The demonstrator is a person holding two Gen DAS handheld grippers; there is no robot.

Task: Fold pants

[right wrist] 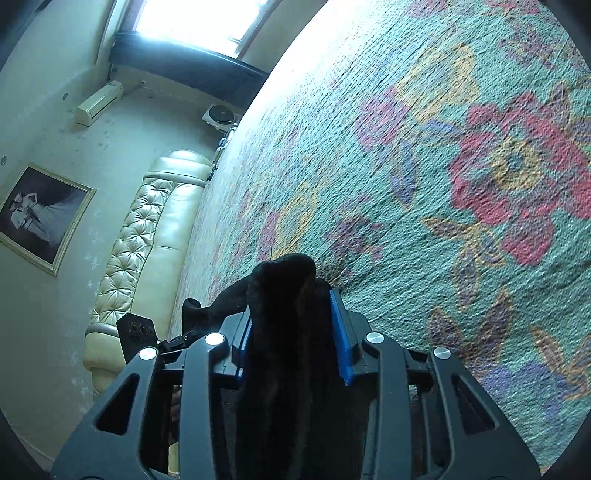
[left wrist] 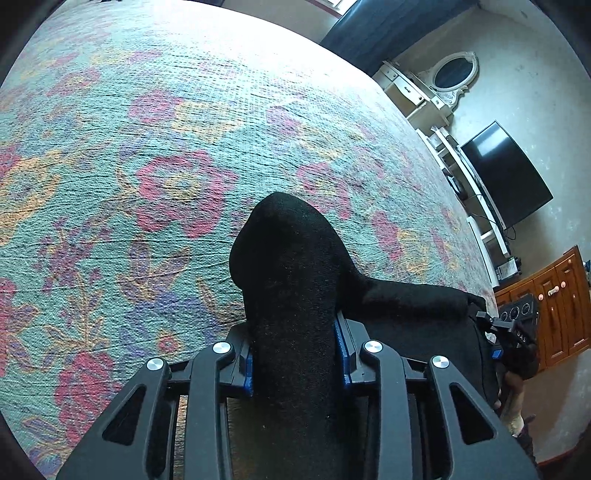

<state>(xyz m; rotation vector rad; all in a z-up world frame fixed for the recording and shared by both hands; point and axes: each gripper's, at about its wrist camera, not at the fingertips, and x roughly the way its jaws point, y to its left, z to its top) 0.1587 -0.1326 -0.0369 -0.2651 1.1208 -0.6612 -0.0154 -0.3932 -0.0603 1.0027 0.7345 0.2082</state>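
The black pants (left wrist: pixel 291 266) are bunched between the blue pads of my left gripper (left wrist: pixel 297 354), which is shut on them above the floral bedspread (left wrist: pixel 166 147). The cloth runs right to my right gripper (left wrist: pixel 513 332), seen at the bed's edge. In the right wrist view the pants (right wrist: pixel 284 295) stick up between the blue pads of my right gripper (right wrist: pixel 291 332), shut on them over the bedspread (right wrist: pixel 443 184). My left gripper (right wrist: pixel 142 332) shows at the left, with cloth stretched toward it.
A dresser with an oval mirror (left wrist: pixel 452 74), a TV (left wrist: pixel 506 173) and a wooden cabinet (left wrist: pixel 561 306) stand beyond the bed. A cream tufted headboard (right wrist: pixel 147 236), a framed photo (right wrist: pixel 40 218) and a window (right wrist: pixel 195 18) lie on the other side.
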